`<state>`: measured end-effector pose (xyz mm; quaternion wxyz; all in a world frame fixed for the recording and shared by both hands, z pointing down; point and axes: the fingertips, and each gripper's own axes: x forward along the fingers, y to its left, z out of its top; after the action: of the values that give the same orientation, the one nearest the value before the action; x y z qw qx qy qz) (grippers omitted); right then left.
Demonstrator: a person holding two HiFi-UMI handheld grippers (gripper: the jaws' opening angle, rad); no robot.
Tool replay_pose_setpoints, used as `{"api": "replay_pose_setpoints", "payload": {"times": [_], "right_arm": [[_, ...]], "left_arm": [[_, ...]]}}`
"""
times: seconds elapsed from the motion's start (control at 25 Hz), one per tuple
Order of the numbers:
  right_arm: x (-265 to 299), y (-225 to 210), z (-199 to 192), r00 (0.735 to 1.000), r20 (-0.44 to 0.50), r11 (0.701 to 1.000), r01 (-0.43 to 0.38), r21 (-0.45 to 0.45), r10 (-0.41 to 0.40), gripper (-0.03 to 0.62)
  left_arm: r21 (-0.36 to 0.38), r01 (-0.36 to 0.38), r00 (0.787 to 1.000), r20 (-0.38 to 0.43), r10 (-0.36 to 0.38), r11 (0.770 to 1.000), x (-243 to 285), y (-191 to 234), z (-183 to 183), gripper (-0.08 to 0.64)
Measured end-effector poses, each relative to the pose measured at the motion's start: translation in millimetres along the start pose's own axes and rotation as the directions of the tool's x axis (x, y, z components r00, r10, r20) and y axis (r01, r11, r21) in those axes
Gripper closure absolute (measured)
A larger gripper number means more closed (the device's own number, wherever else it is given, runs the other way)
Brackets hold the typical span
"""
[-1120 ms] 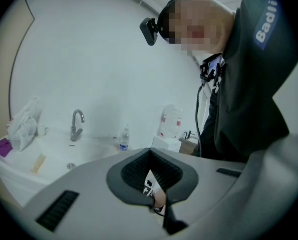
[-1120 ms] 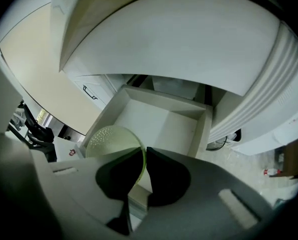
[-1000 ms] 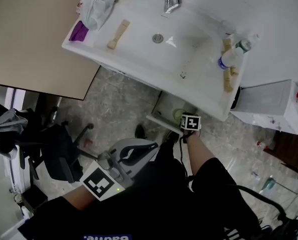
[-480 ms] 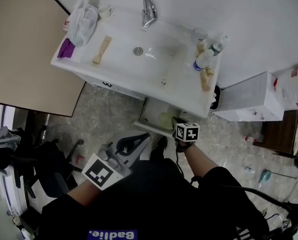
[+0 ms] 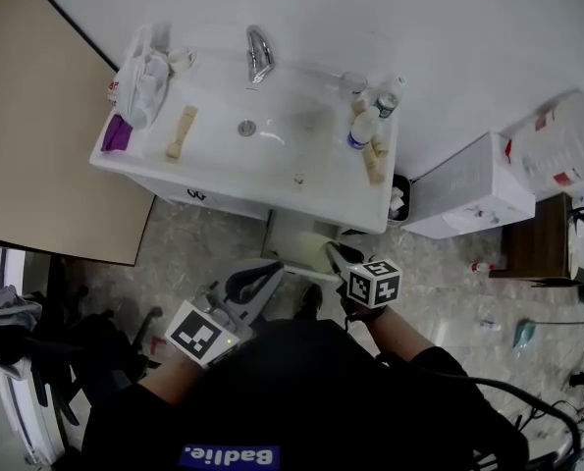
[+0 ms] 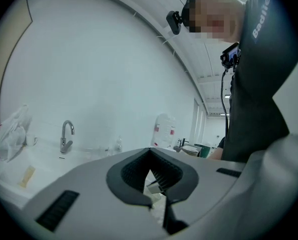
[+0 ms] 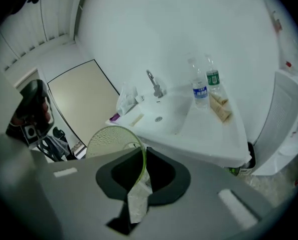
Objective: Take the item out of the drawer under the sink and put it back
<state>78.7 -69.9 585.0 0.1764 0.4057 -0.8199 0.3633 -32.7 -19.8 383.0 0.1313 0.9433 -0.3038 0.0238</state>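
The sink (image 5: 301, 160) fills the far side of the head view, and its rim serves as a bench for small things, so they sit pushed to the two ends with the basin left free. Below it the drawer (image 5: 296, 234) stands pulled out over the stone floor, which I take as the reason both arms are down in front of it.

The right tool (image 5: 336, 256) is above the drawer's front edge, pointing down and forward. Its jaws are pinched nearly shut on the thin rim of the item (image 7: 113, 141), a pale green, see-through round dish with a whitish tag (what exactly it is I cannot tell). Gripped by the edge, the dish stands upright, clear of the drawer.

The left tool (image 5: 270, 269) is beside it, roughly level, its jaws drawn almost together on nothing, probably kept spare for the drawer front.

A beige panel (image 5: 46, 116) lies to the left and a white cabinet (image 5: 468, 194) to the right, with a dark bin (image 5: 398, 199) between it and the sink. On the bench are a plastic bag (image 5: 144, 72), the faucet (image 5: 259, 52) and two bottles (image 5: 365, 126). None of these blocks the drawer; the bench's overhang above it is the tightest spot.
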Motion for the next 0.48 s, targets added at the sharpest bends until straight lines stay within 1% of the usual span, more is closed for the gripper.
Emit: {"api": "replay_pose_setpoints", "payload": {"times": [0.2,0.36,0.48], "right_arm": [[-41,31,30,0.995,0.089,0.999,-0.031,-0.035,0.034,0.571],[-72,50,52,0.986,0.161,0.997,-0.044,-0.063,0.053,0.571],[-93,60,67,0.976,0.209,0.996,-0.050,-0.076,0.065,0.571]], "left_arm": [[0.017,0.040,0.999,-0.014,-0.040,0.999,9,-8,1,0.554],[0.013,0.047,0.999,-0.007,-0.047,0.999,17,-10,4,0.554],[0.035,0.069,0.997,-0.023,-0.068,0.997,21,-16,6,0.554]]}}
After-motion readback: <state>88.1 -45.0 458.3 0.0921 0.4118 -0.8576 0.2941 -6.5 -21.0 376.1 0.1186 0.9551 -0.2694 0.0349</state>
